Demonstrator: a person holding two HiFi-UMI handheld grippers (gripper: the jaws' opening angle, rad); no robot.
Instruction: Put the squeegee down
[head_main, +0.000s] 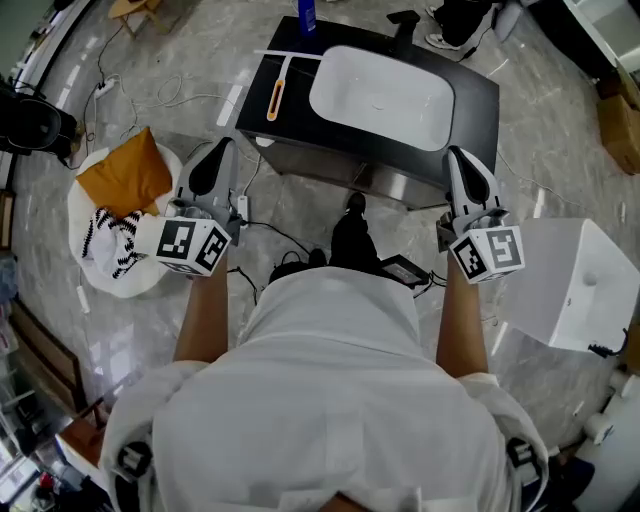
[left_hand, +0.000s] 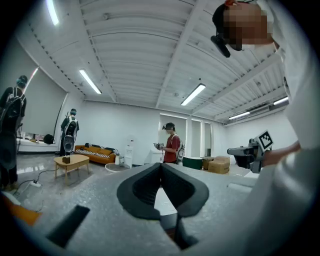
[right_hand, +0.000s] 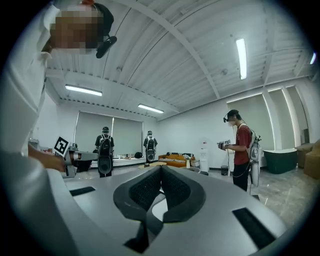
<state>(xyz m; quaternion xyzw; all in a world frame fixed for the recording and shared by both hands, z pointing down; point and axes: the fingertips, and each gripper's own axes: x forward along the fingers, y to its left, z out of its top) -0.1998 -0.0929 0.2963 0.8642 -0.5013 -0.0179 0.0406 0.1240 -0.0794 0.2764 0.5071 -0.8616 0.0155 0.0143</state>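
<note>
Squeegee (head_main: 276, 95), orange handle, white blade, lying flat

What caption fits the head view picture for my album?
Left gripper and right gripper shut, squeegee lying on black counter beside white basin.

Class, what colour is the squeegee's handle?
Orange: the squeegee lies beside the basin, best seen in the head view.

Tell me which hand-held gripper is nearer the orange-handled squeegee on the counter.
Left. The left hand-held gripper is just left of the squeegee, in front of the counter; the right hand-held gripper is past the basin, far to its right.
</note>
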